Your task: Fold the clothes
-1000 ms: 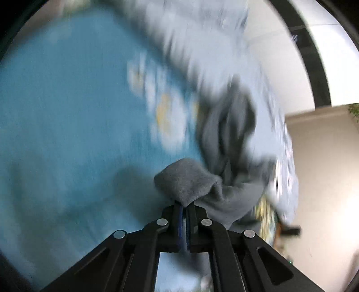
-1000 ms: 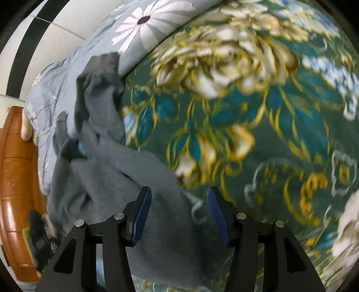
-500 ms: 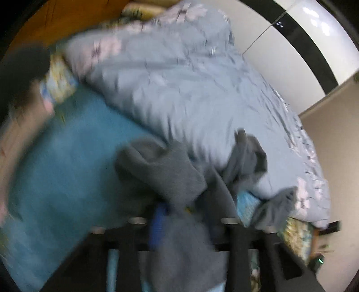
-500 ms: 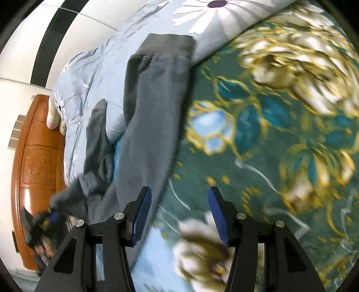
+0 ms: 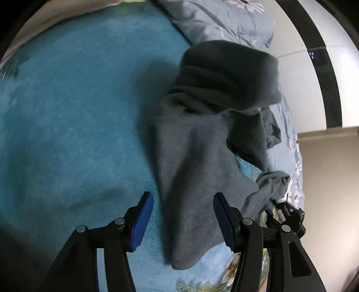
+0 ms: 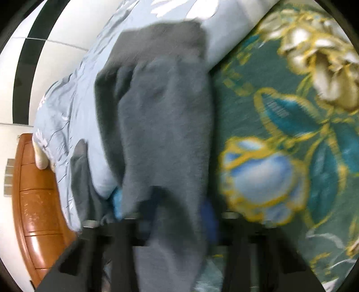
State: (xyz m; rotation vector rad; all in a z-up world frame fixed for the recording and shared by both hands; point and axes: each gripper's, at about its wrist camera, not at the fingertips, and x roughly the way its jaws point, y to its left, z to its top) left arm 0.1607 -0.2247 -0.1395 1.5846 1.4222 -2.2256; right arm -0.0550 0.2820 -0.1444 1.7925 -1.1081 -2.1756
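Our left hand-held gripper stands with its jaws spread wide and nothing between the blue pads; a second ago it was clenched on a bunched end of the grey garment, so we have let that end go. The right hand-held gripper is smeared with motion, cloth lies across it, and we cannot tell whether it grips or is released; a second ago its jaws were plainly spread.

The garment now runs from 6 o'clock, between the left jaws, up to 1 o'clock in the left view, where a thicker doubled band humps over the rest. It is draped and wrinkled, not flat. We judge the dropped end has been laid down, yet the piece is no neat fold.

Around it lies the teal floral blanket, and at 12 to 2 o'clock the pale blue quilt bulges beside the cloth. One loose end trails toward 3 o'clock. In the right view the wooden headboard stands at 8 o'clock. The quilt's ridge, which the garment partly rides up, looks to us the likeliest hindrance to smoothing.
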